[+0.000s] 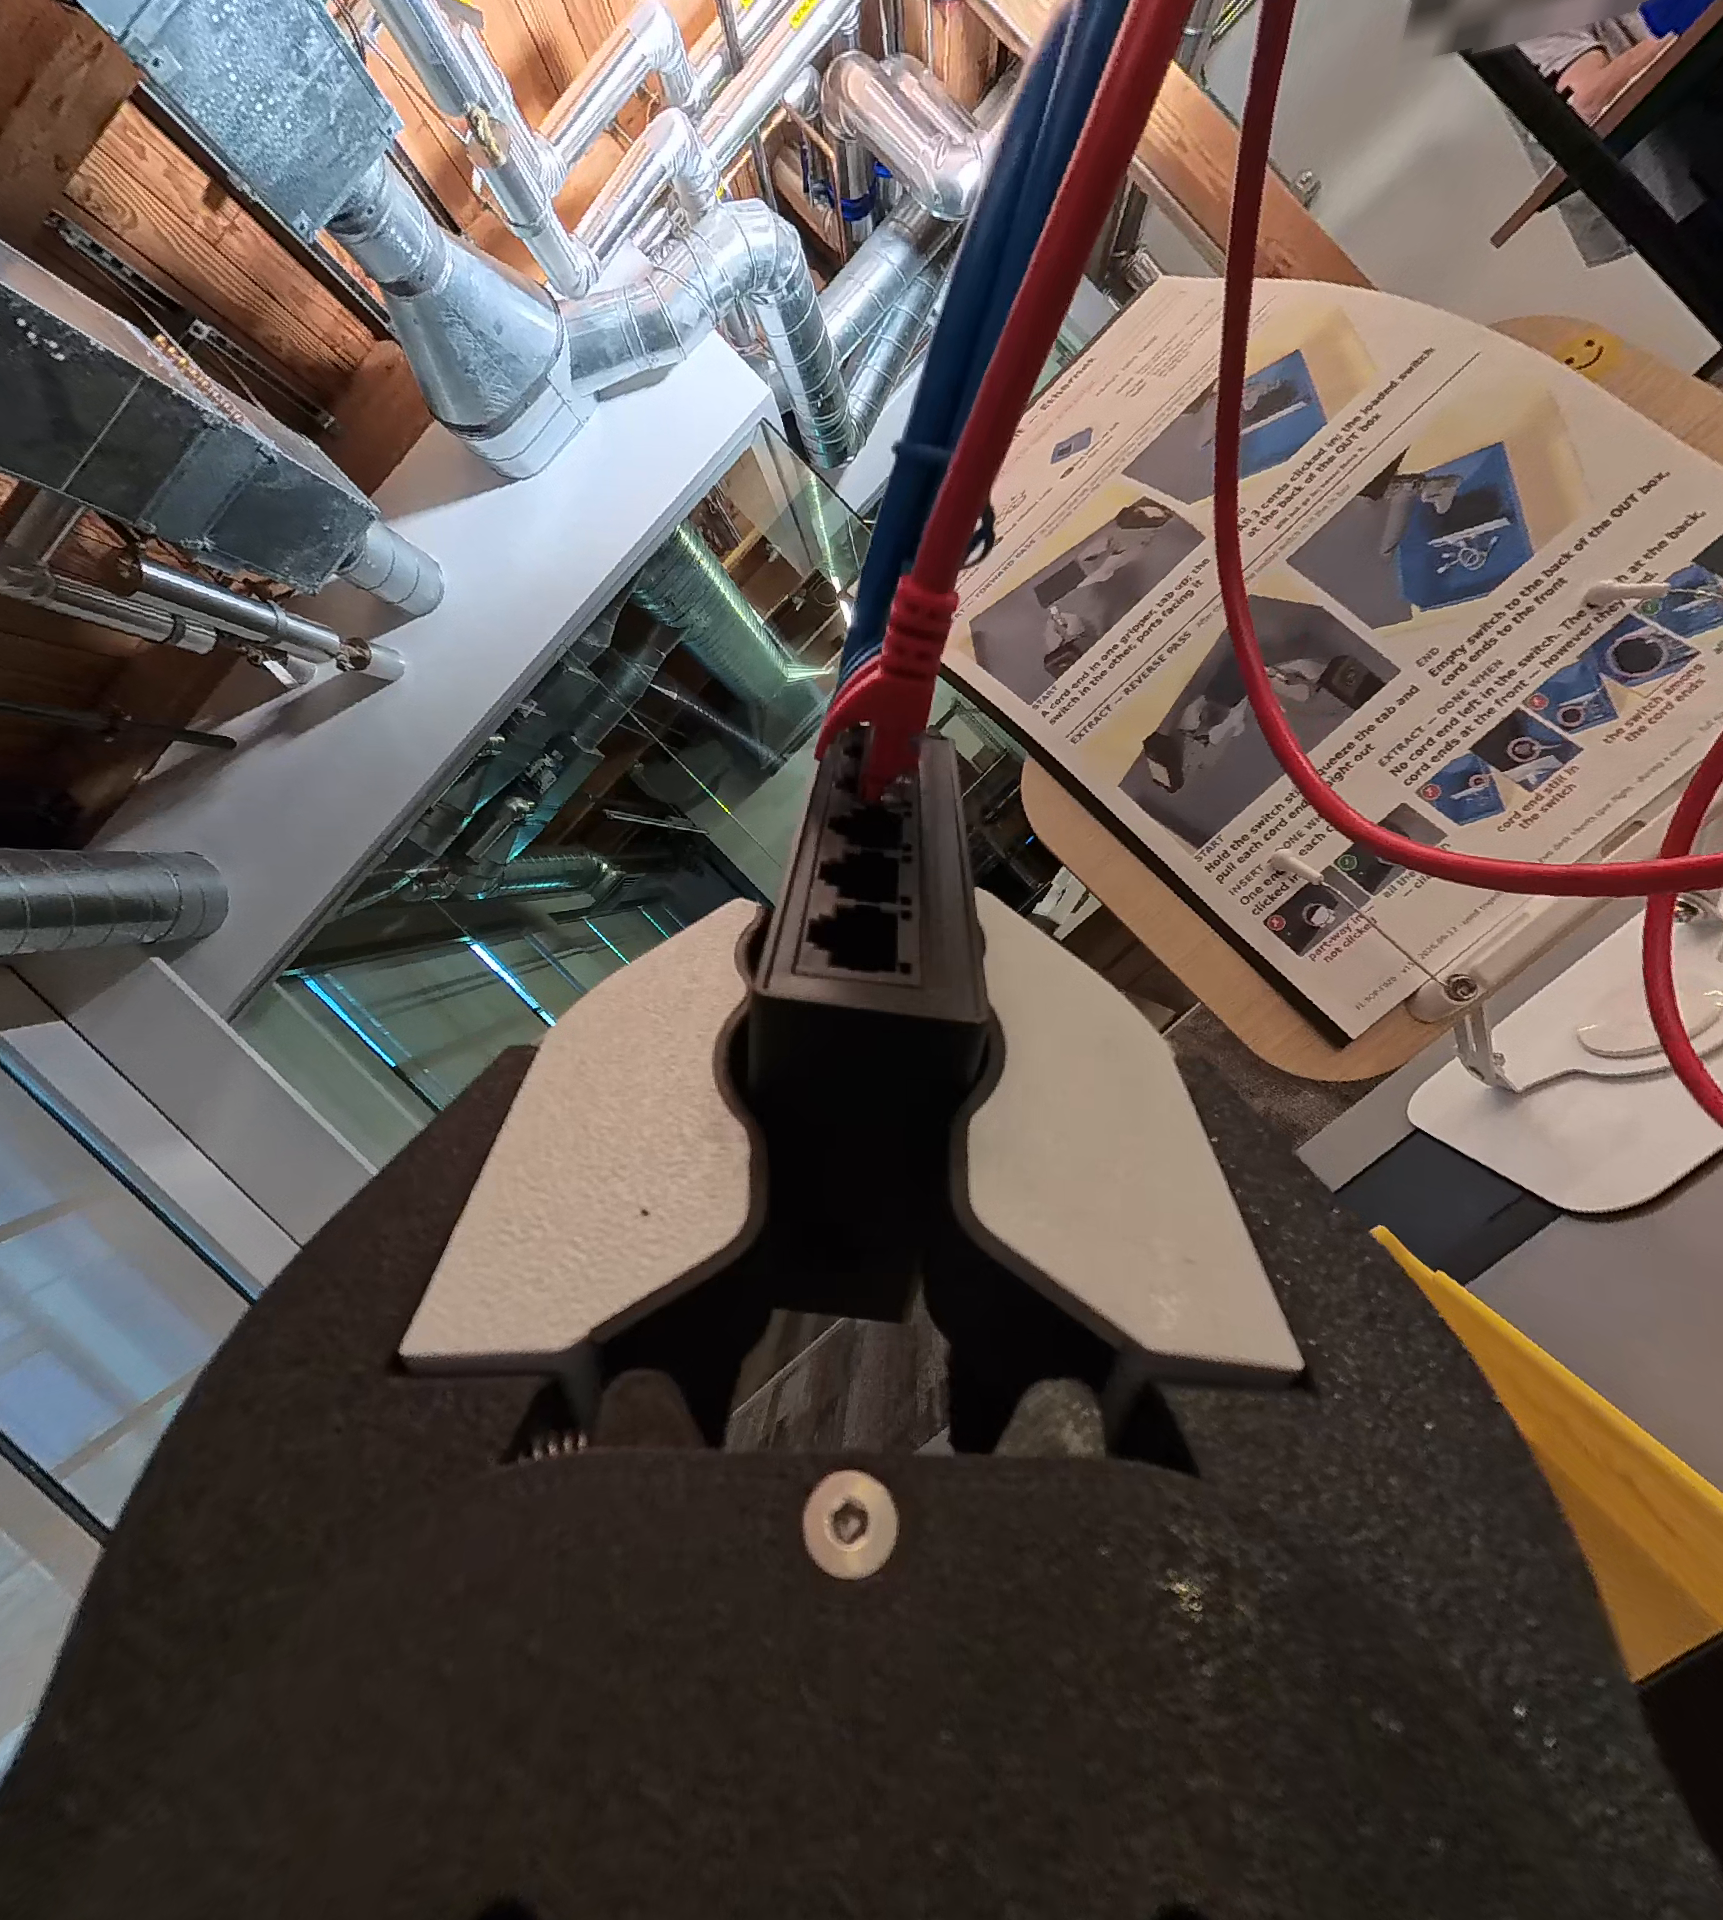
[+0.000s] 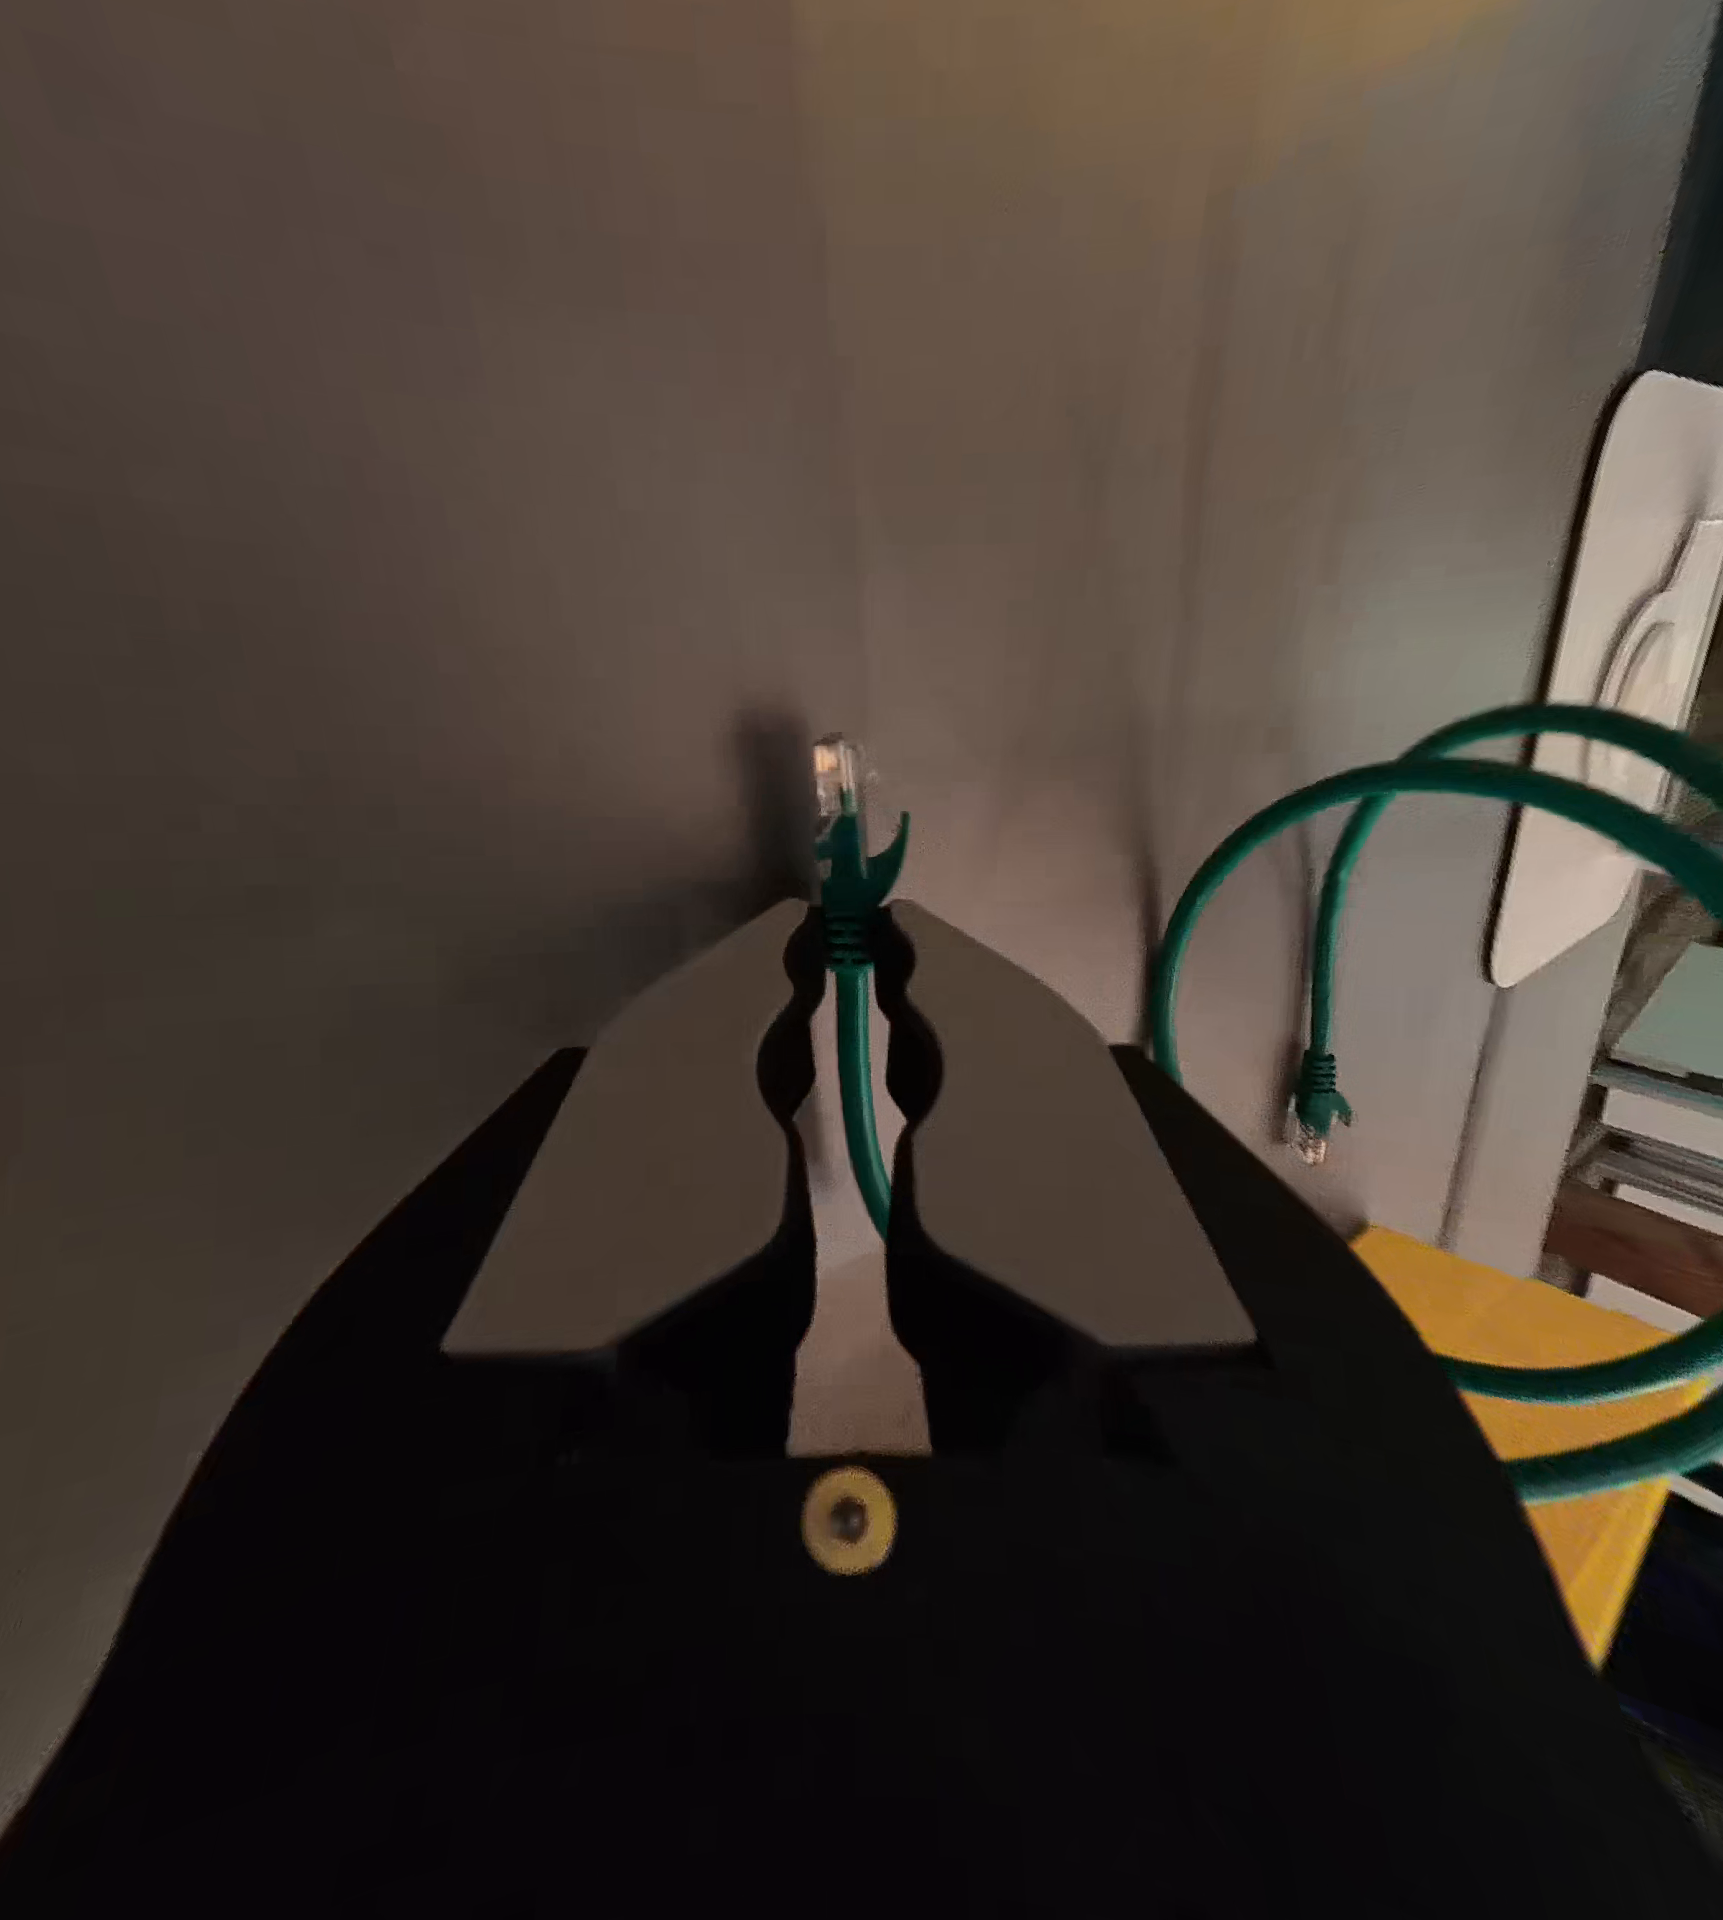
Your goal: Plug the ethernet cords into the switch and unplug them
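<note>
Plugging in, I judge: my left gripper [image 1: 867, 1049] is clamped on the black switch [image 1: 872, 914] at frame centre, red cord [image 1: 904, 644] and blue cord [image 1: 930, 416] seated in its far ports. My right gripper [image 2: 846, 914] pinches the green cord [image 2: 852, 925] behind its plug; next it needs lining up with an empty port.

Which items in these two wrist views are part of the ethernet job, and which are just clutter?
In the job:
- black multi-port switch, clamped in the left gripper
- red ethernet cord, plugged into the switch
- blue ethernet cords behind it
- green ethernet cord, clamped in the right gripper

Lying about:
- printed instruction sheet on its wooden board
- yellow plastic bin
- silver ceiling ducts
</note>
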A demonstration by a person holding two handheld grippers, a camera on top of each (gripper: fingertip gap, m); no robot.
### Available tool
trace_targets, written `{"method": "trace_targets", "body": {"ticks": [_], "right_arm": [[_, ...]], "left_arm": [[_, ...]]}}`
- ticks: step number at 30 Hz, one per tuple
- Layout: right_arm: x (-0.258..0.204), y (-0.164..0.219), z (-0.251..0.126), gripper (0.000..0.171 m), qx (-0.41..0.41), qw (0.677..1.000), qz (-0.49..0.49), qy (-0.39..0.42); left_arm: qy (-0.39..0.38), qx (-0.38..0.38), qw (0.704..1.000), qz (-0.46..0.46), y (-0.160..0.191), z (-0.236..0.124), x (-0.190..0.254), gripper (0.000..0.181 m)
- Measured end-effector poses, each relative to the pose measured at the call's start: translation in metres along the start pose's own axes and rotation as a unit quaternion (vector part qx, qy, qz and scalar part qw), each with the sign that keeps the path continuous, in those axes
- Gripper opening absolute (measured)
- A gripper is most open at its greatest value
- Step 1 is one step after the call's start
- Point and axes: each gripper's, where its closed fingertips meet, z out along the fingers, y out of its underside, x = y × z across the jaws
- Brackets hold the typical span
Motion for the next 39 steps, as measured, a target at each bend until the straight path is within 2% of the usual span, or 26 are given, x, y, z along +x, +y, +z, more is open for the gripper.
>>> {"method": "trace_targets", "body": {"ticks": [3,6,13,17,22,29,39], "right_arm": [[0.003,-0.002,0.002,0.011,0.028,0.999,0.041,-0.006],[-0.001,-0.008,0.002,0.012,0.067,0.992,0.098,-0.051],[-0.009,-0.013,0.000,0.015,0.147,0.955,0.206,-0.155],[-0.012,-0.019,0.000,0.024,0.181,0.925,0.248,-0.225],[-0.006,-0.021,0.004,0.017,0.200,0.916,0.257,-0.235],[-0.010,-0.022,0.001,0.023,0.218,0.913,0.237,-0.249],[-0.010,-0.021,-0.001,0.020,0.216,0.905,0.238,-0.280]], "left_arm": [[0.000,0.003,1.000,0.001,-0.003,-0.001,0.001,0.030],[0.001,0.006,1.000,0.001,-0.005,-0.001,0.001,0.030],[0.000,0.005,1.000,-0.002,-0.003,-0.001,0.000,0.030],[0.002,0.005,1.000,0.000,-0.004,0.000,0.001,0.030],[0.006,0.006,1.000,0.005,-0.006,0.001,0.005,0.030],[0.011,0.008,1.000,0.008,-0.008,0.002,0.009,0.030],[0.017,0.012,1.000,0.013,-0.012,0.003,0.015,0.030]]}}
